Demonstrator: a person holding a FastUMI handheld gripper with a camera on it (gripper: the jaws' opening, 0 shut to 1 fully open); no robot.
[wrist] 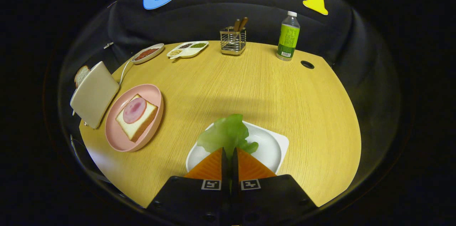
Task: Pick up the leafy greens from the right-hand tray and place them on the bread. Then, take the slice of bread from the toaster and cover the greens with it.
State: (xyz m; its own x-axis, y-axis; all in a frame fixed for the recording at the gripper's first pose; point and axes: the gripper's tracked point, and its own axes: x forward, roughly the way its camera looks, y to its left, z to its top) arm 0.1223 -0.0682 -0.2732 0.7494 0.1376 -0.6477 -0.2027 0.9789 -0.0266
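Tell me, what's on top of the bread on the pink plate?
A round pink slice of ham lies on the bread on the pink plate. The bread under it is covered. The gripper is shut on the leafy greens.

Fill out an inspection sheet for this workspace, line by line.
Surface: wooden table, with a round hole.
Job's things: leafy greens over the white tray; bread with ham on the pink plate; bread slice in the toaster.
Clutter: bottle, utensil holder, divided dish, oval dish.
Grippers: gripper shut on the greens.
Cables: white cord behind the toaster.
Surroundings: black cloth wall.
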